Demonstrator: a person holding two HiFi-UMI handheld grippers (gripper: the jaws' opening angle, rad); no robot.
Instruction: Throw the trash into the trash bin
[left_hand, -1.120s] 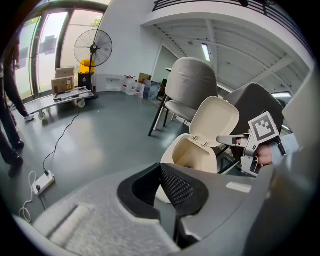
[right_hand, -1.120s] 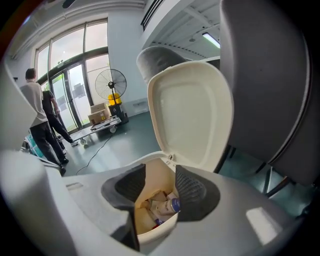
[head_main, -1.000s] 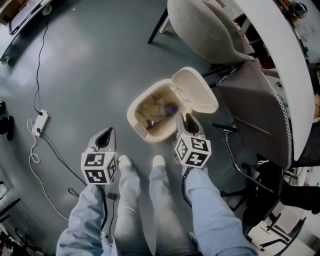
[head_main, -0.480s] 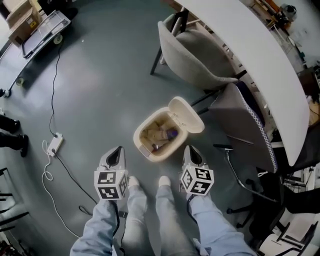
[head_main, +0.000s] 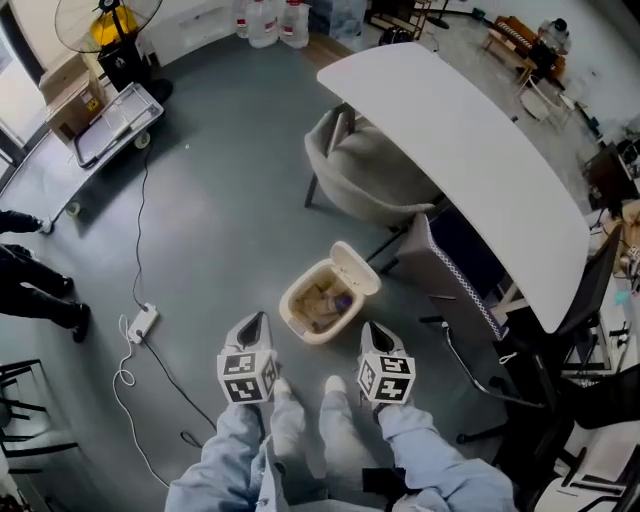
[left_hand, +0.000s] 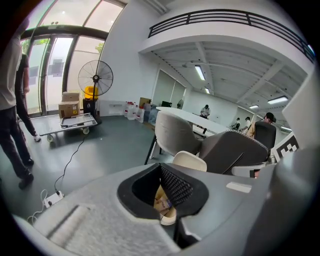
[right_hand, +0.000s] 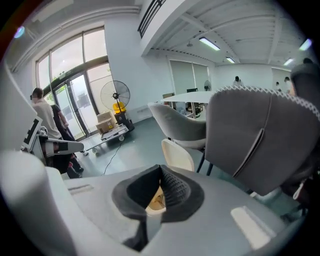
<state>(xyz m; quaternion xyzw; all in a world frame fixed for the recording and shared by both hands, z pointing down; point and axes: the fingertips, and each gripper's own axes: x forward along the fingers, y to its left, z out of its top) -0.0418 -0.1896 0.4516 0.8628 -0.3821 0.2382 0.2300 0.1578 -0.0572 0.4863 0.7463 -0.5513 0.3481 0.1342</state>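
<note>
The trash bin (head_main: 290, 312) is smooth cream plastic, the floor (head_main: 200, 200) matt grey, the chair (head_main: 370, 170) grey cloth.

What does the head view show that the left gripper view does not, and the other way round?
Only the head view: the person's own legs in light-blue jeans and the white shoes.
Only the left gripper view: the ceiling strip lights, the dark balcony railing and the tall glass doors.
Both: the beige plastic trash bin with its lid open, the grey upholstered chair, the standing fan, the flat trolley and the white power strip on the floor.
</note>
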